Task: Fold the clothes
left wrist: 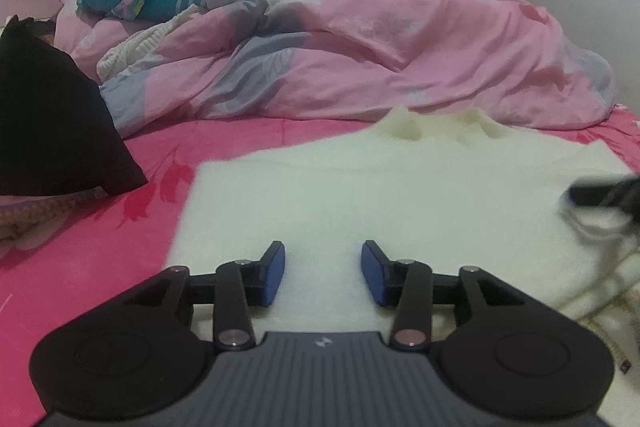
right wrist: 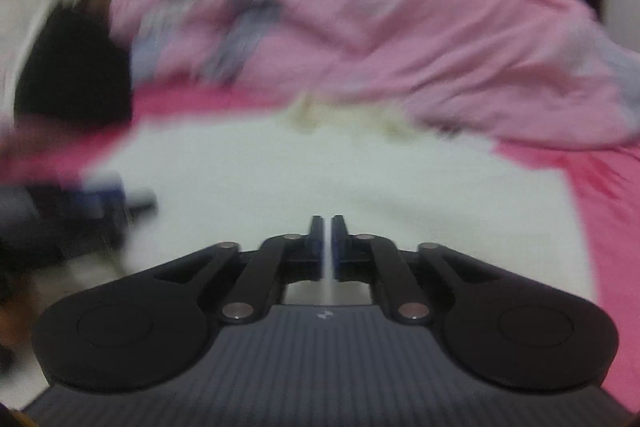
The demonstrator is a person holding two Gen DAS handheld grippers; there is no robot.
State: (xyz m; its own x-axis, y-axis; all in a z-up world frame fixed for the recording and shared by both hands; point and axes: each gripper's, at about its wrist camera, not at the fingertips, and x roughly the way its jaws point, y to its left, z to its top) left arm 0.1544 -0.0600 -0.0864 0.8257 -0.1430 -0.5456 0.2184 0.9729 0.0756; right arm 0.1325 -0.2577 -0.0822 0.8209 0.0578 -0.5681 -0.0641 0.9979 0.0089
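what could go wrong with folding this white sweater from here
1. The right hand-held gripper is nearly shut, with only a thin pale sliver between its pads; what it grips is unclear, so the fabric could slip out mid-fold.
2. The right view is motion-blurred, so a fast swing could drag the sweater askew.
3. The sweater's collar touches the duvet, which might snag it.

My left wrist view: low, close over the white sweater, facing the pink duvet. My right wrist view: likewise low, blurred. Shared: sweater, duvet, black cushion.
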